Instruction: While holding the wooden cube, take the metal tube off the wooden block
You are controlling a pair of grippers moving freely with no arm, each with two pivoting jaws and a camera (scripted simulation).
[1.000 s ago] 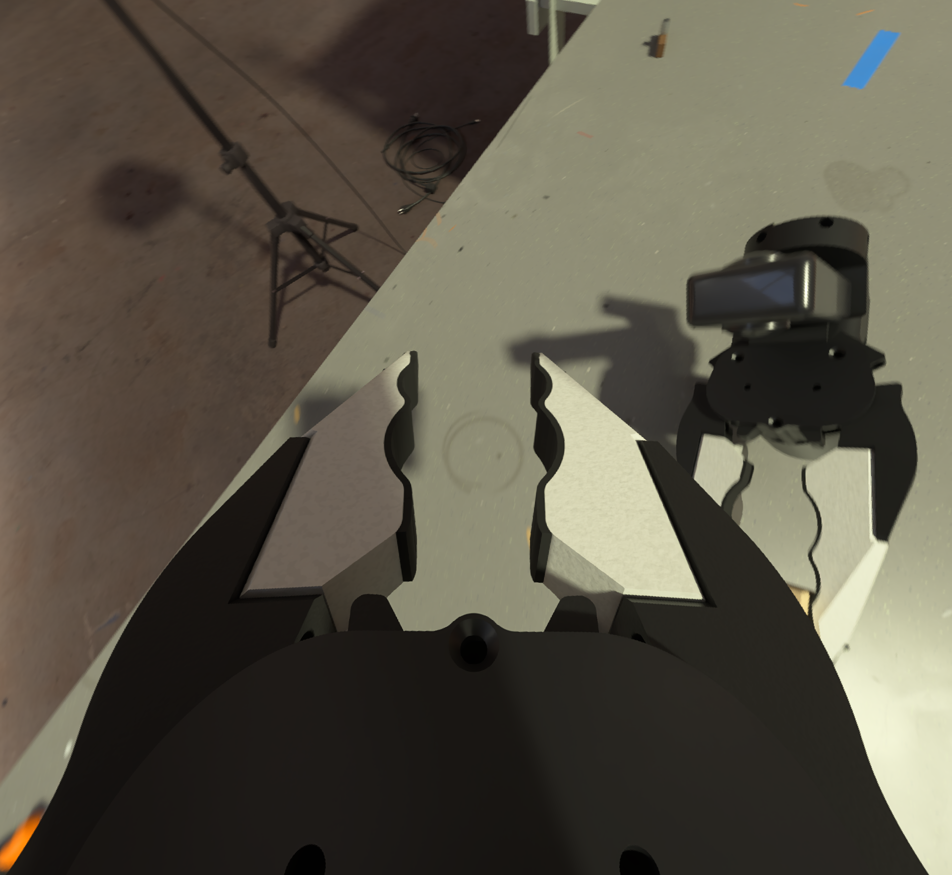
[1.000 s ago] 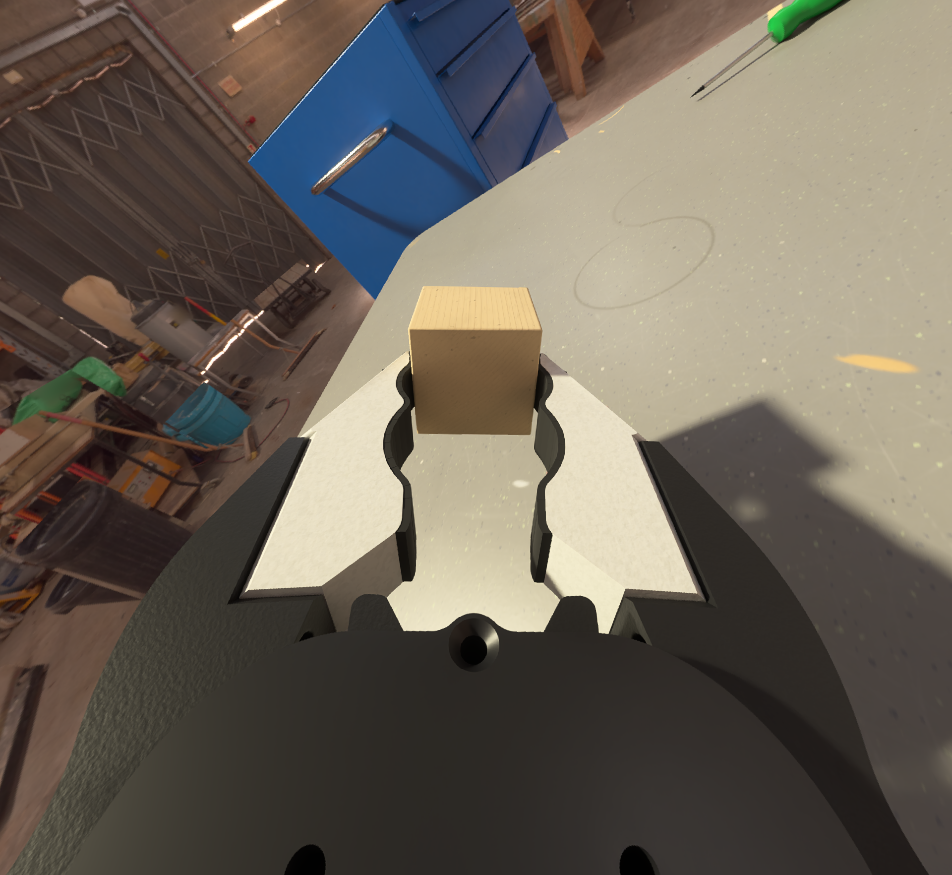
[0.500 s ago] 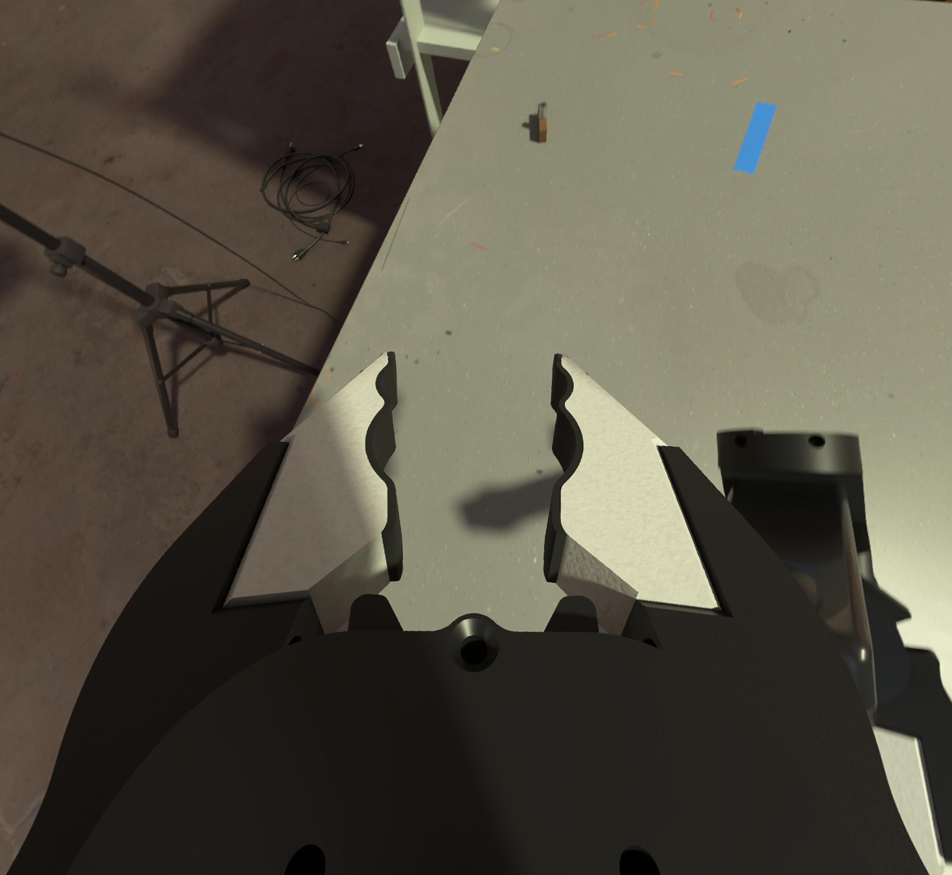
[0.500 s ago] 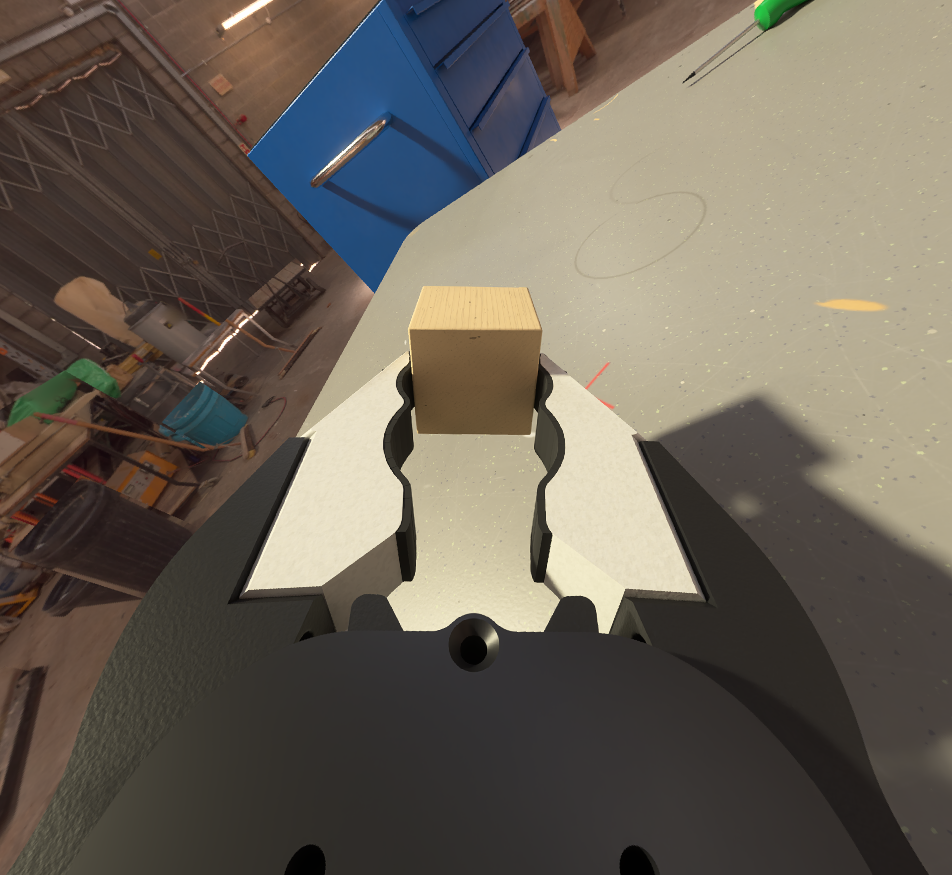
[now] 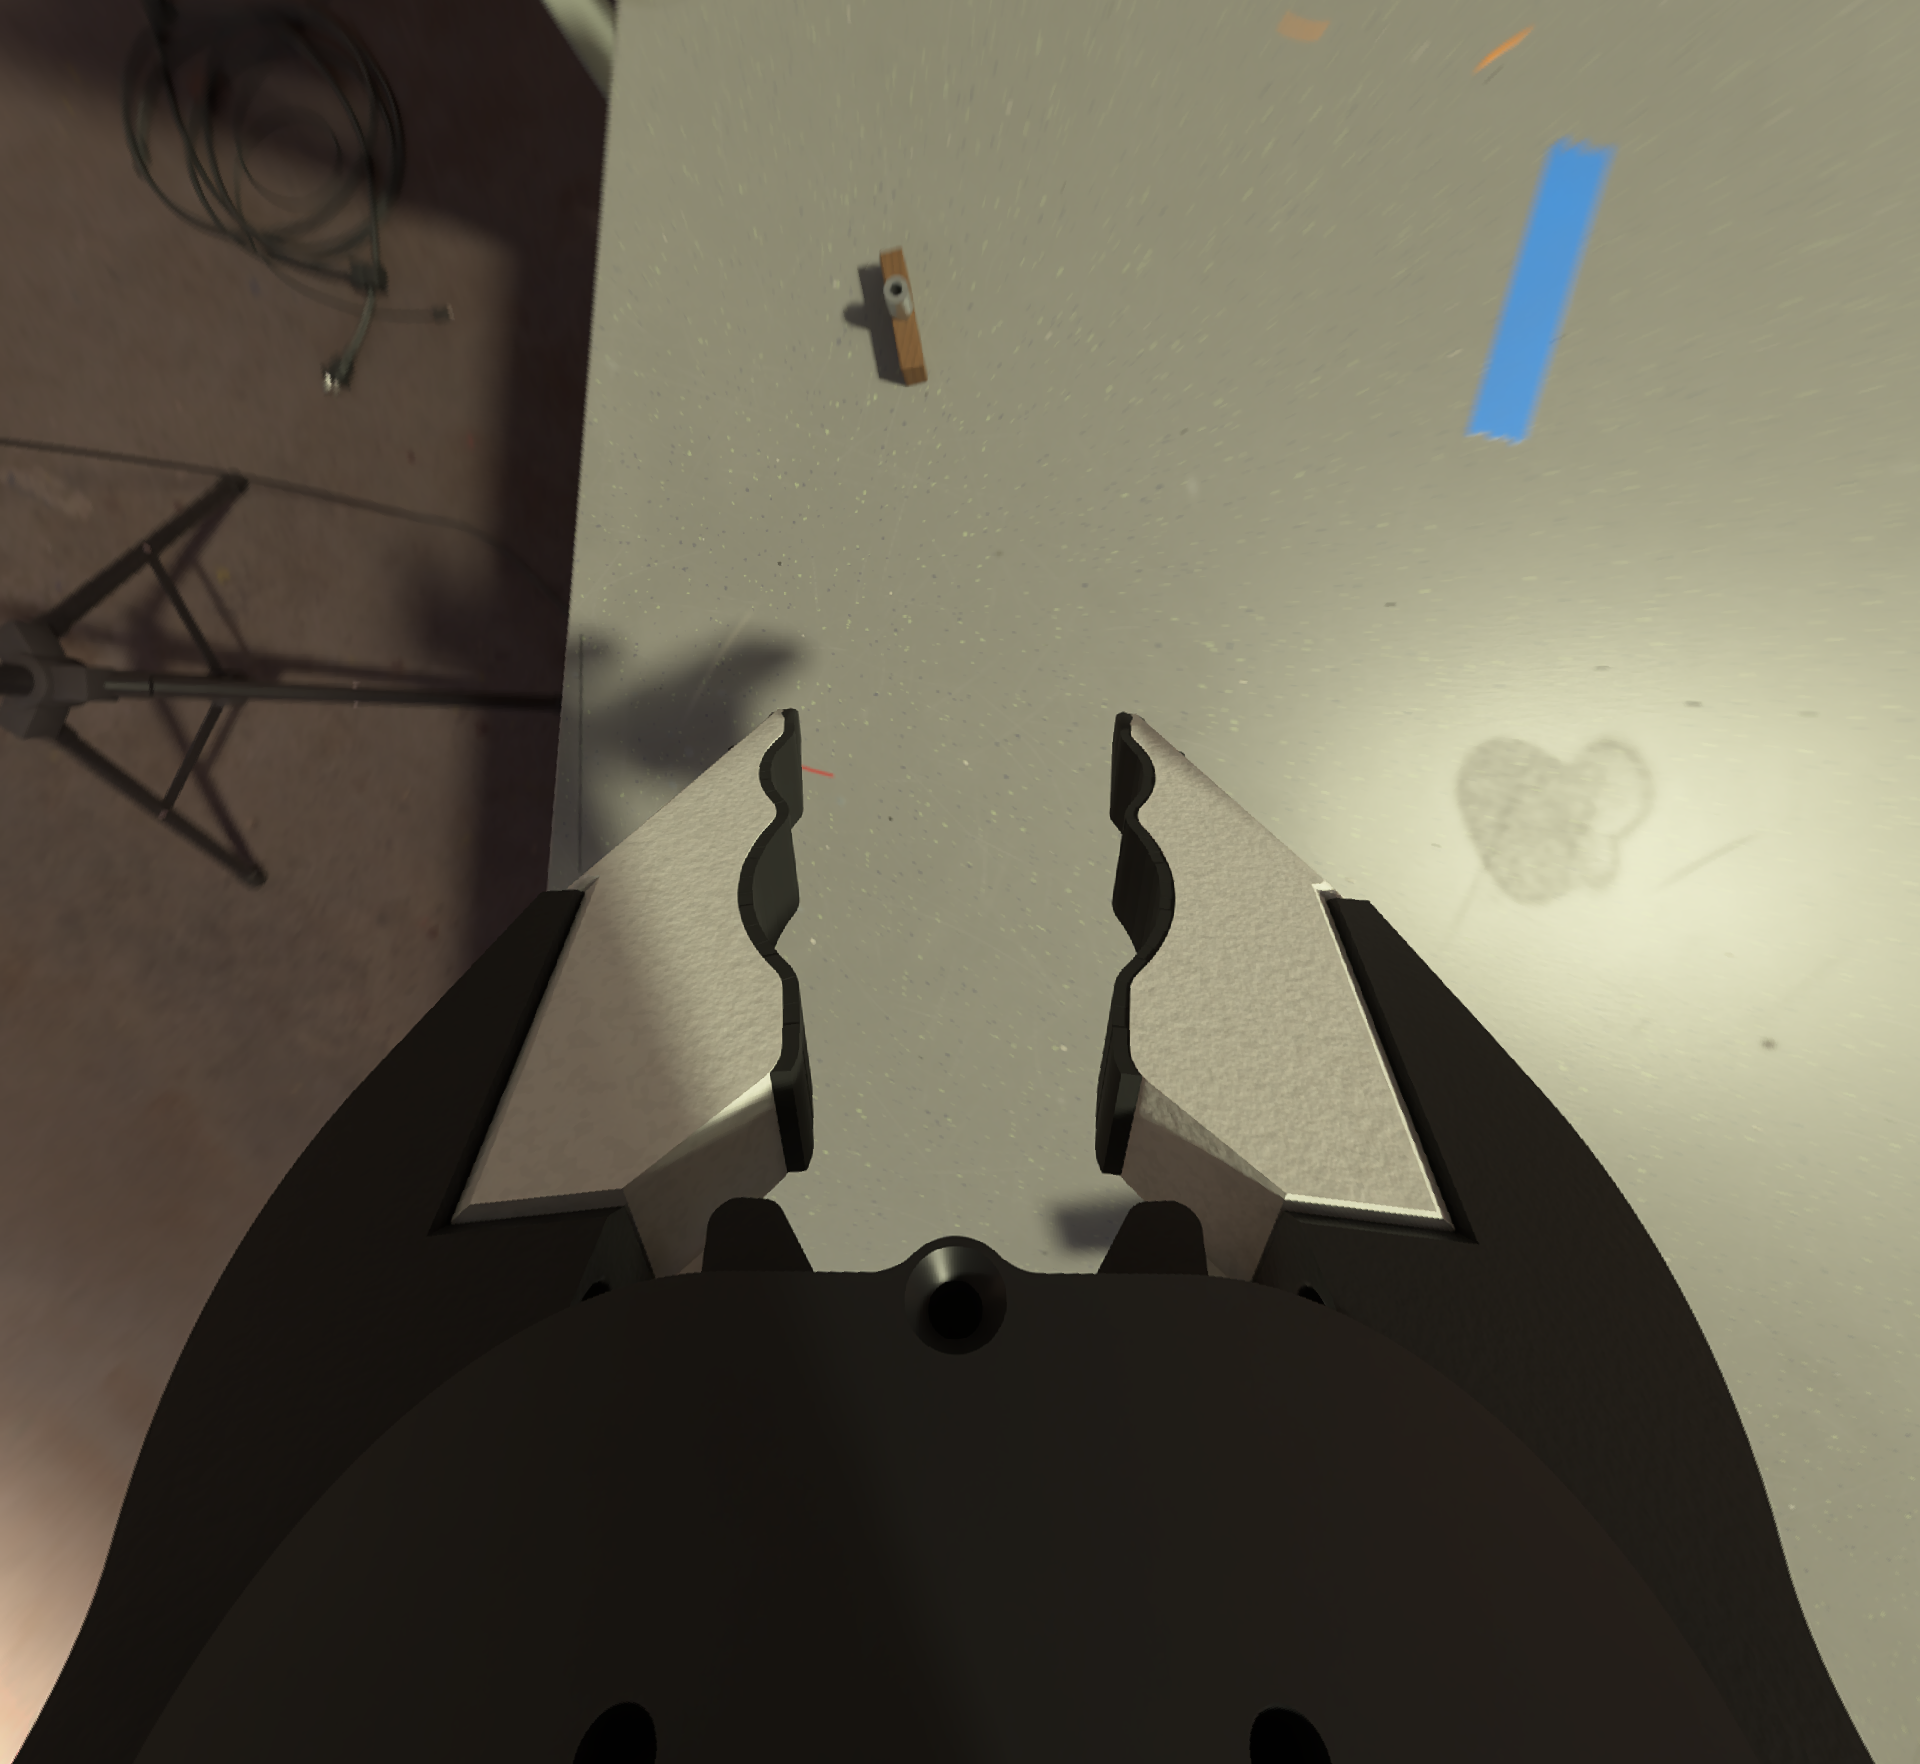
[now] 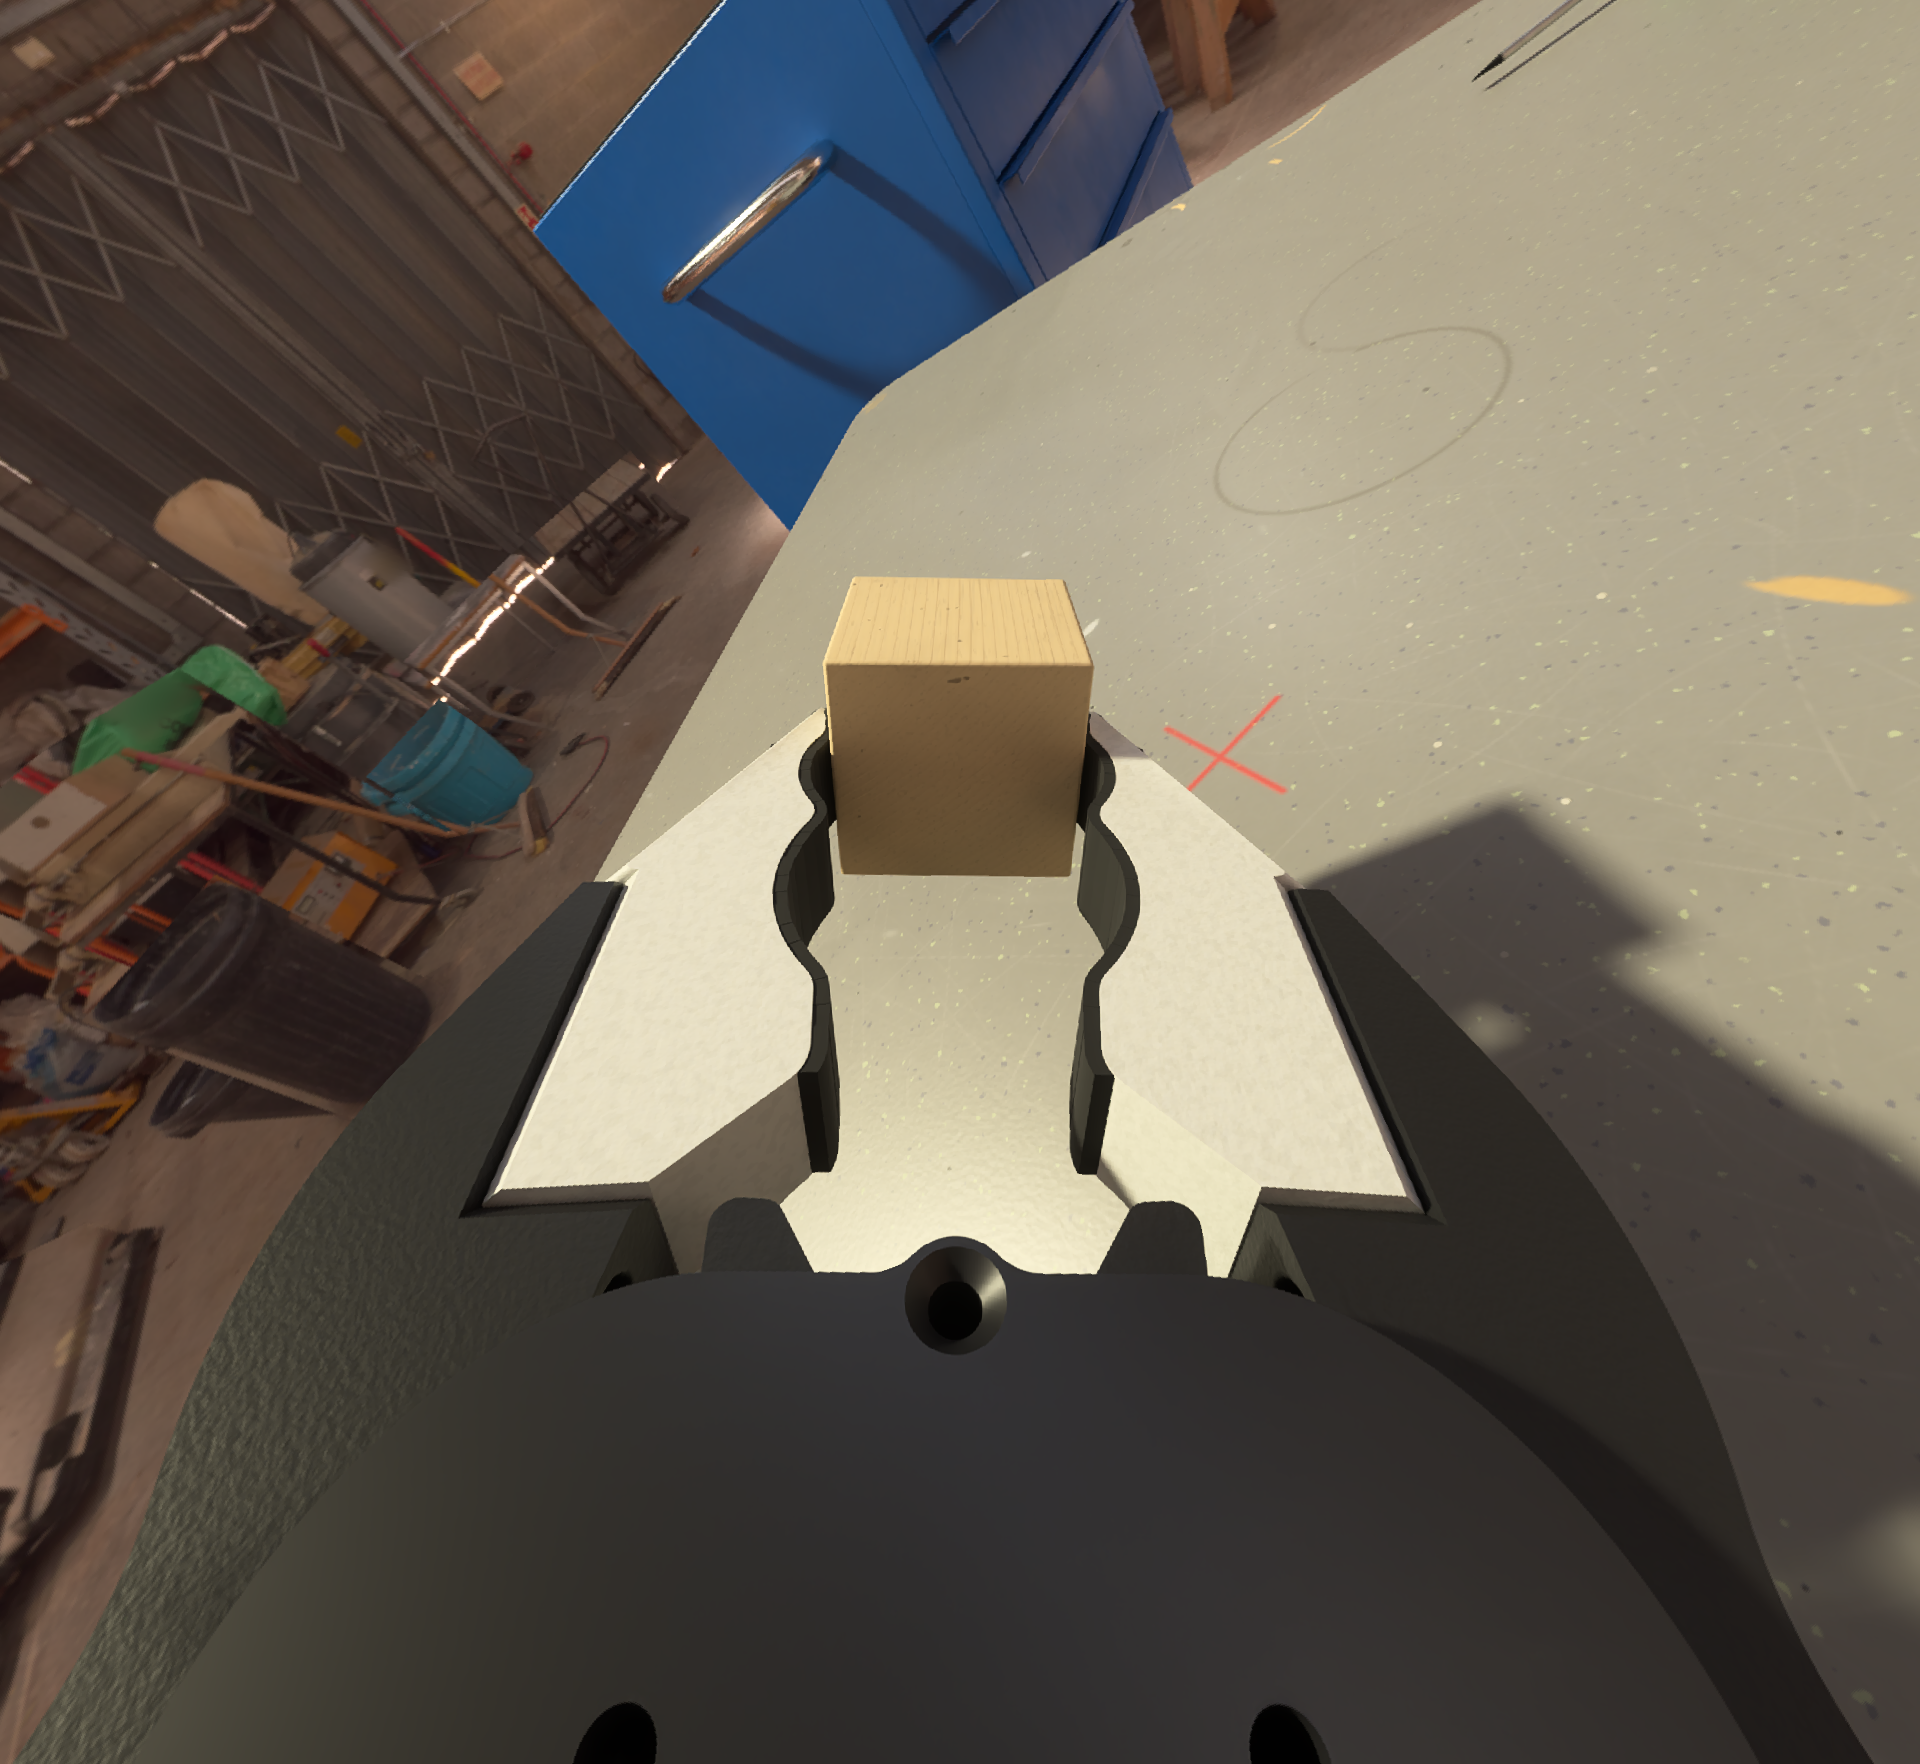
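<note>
I am keeping the right gripper (image 6: 956, 769) clamped on the one cube (image 6: 956, 727), pinched at its fingertips above the table (image 6: 1558, 779). My left gripper (image 5: 951, 758) is hanging empty, jaws spread wide. From it, the one block (image 5: 902, 318) is lying well ahead at about 12 o'clock, near the table's left edge, its long axis running roughly 12 to 6. The one tube (image 5: 896, 293) is standing upright in its far half. I judge the left gripper the one to go for it.
</note>
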